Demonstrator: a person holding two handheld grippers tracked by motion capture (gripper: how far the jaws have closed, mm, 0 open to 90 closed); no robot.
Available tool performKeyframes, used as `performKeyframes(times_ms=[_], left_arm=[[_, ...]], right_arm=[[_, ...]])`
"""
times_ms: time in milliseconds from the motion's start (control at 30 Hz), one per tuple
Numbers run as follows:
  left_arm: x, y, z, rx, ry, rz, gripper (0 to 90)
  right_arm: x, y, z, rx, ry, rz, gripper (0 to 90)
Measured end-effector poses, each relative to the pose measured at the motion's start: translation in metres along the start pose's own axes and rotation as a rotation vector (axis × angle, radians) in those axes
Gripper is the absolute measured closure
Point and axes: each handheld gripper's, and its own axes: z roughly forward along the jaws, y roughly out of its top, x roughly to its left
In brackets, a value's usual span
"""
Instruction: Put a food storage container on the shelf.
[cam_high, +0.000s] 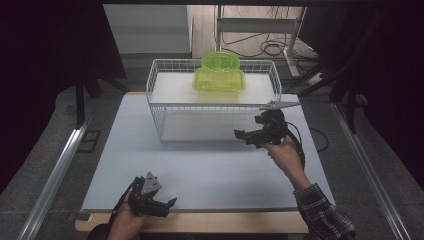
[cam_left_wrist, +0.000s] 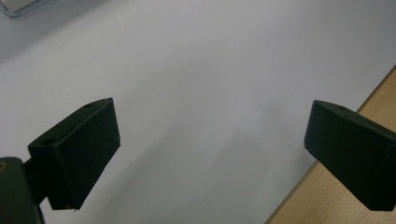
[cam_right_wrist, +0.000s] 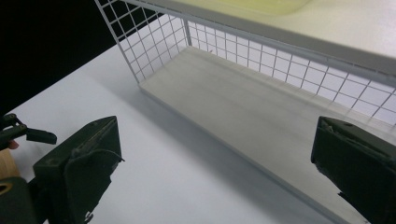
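Observation:
A white wire rack (cam_high: 151, 85) with two shelves stands at the back of the white table mat (cam_high: 200, 170). On its upper shelf sits a translucent green container (cam_high: 220, 74), whose underside edge (cam_right_wrist: 261, 3) shows in the right gripper view. My right gripper (cam_high: 244, 137) hovers in front of the rack's right front corner, jaws wide apart and empty; in its own view the right gripper (cam_right_wrist: 215, 163) faces the bare lower shelf (cam_right_wrist: 261, 107). My left gripper (cam_high: 169, 206) rests near the table's front edge, open and empty, and in its own view the left gripper (cam_left_wrist: 210, 140) looks down on the mat.
The mat lies on a wooden tabletop whose edge (cam_high: 200, 222) runs along the front. Bare wood (cam_left_wrist: 322, 200) shows beside the left gripper's right jaw. Behind the rack are a table frame and cables (cam_high: 270, 47) on the floor. Dark curtains close both sides.

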Motion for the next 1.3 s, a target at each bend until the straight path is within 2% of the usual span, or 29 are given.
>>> performKeyframes(times_ms=[400, 733, 1133, 1167, 1300], left_arm=[[0.000, 0.000, 0.000, 0.003, -0.002, -0.001, 3.1], [-0.001, 0.000, 0.001, 0.006, -0.004, 0.001, 3.2], [-0.001, 0.000, 0.001, 0.008, -0.004, 0.002, 3.1], [-0.001, 0.000, 0.001, 0.008, -0.004, 0.002, 3.2], [-0.001, 0.000, 0.001, 0.008, -0.004, 0.003, 3.1]], right_arm=[[-0.003, -0.018, 0.001, 0.007, -0.007, 0.006, 1.2], [0.002, -0.036, 0.009, 0.019, -0.027, -0.013, 1.1], [0.005, -0.052, 0.013, 0.006, -0.017, -0.005, 1.2], [0.006, -0.054, 0.014, 0.020, -0.021, -0.017, 1.2], [0.007, -0.057, 0.013, 0.017, -0.020, -0.013, 1.2]])
